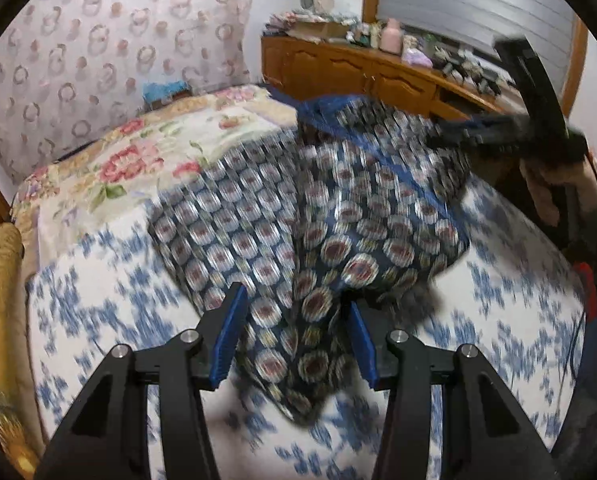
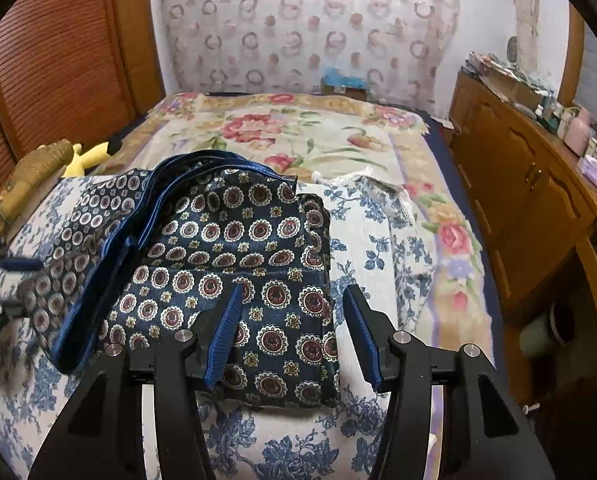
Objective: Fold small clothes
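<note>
Left tongs (image 1: pixel 294 334) stand spread with a corner of the dark medallion-print garment (image 2: pixel 234 264) hanging between the pads, though blur hides any contact; right tongs (image 2: pixel 294 332) are spread above the garment's near edge, which lies partly folded on the blue-flowered sheet (image 2: pixel 290 444) of the bed.

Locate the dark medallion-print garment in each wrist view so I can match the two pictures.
Left wrist view: the medallion-print garment fills the centre, blurred, one corner trailing down between the left tongs.
Right wrist view: it lies centre-left on the blue-and-white floral cloth, under the right tongs.
Shared landmark: the ring-patterned curtain behind the bed.
</note>
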`<state>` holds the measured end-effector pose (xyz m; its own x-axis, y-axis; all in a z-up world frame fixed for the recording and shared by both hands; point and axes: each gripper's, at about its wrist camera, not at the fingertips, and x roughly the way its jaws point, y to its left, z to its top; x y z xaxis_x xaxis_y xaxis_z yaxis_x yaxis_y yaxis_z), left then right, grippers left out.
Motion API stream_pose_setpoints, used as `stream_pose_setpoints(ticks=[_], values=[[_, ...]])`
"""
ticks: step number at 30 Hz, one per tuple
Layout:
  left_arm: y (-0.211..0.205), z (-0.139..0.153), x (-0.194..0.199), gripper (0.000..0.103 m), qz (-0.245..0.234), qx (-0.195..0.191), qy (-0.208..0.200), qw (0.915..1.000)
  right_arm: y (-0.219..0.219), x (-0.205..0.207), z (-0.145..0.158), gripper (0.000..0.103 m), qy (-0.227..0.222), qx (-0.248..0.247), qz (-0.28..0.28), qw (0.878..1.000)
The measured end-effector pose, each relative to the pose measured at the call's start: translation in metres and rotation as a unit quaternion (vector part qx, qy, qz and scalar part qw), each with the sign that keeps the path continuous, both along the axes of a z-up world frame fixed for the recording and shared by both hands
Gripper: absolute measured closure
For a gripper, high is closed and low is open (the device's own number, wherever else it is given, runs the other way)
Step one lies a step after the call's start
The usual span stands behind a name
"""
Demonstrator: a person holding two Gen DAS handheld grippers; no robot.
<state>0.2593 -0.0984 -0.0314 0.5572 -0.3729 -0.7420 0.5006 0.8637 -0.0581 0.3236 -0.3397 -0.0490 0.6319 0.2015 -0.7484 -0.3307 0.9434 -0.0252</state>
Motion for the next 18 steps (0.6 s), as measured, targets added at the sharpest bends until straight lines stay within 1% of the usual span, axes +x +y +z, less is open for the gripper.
stream_pose_setpoints(ticks=[2, 4, 9, 11, 12, 16, 17, 18], values=[[0.007, 0.006, 0.012, 0.055, 0.021, -0.011, -0.009, 0.9997, 0.001, 0.003, 0.0, 0.05, 0.0, 0.002, 0.001, 1.0], [0.017, 0.005, 0.023, 0.055, 0.045, -0.015, -0.007, 0.9988, 0.001, 0.007, -0.001, 0.05, 0.0, 0.005, 0.003, 1.0], [0.046, -0.006, 0.041, 0.055, 0.095, -0.026, 0.011, 0.9951, 0.006, 0.02, -0.004, 0.05, 0.004, 0.014, 0.007, 1.0], [0.053, -0.012, 0.045, 0.055, 0.112, -0.018, 0.013, 0.9934, 0.007, 0.027, -0.006, 0.05, 0.009, 0.016, 0.007, 1.0], [0.055, -0.014, 0.046, 0.055, 0.12, -0.016, 0.013, 0.9926, 0.007, 0.029, -0.007, 0.05, 0.011, 0.017, 0.006, 1.0], [0.067, -0.022, 0.055, 0.055, 0.13, -0.038, 0.033, 0.9903, 0.009, 0.041, -0.012, 0.05, 0.02, 0.02, 0.006, 1.0], [0.068, -0.024, 0.058, 0.055, 0.13, -0.042, 0.037, 0.9899, 0.01, 0.043, -0.013, 0.049, 0.022, 0.02, 0.005, 1.0], [0.069, -0.026, 0.062, 0.055, 0.131, -0.046, 0.042, 0.9895, 0.01, 0.045, -0.015, 0.045, 0.025, 0.022, 0.004, 0.999]])
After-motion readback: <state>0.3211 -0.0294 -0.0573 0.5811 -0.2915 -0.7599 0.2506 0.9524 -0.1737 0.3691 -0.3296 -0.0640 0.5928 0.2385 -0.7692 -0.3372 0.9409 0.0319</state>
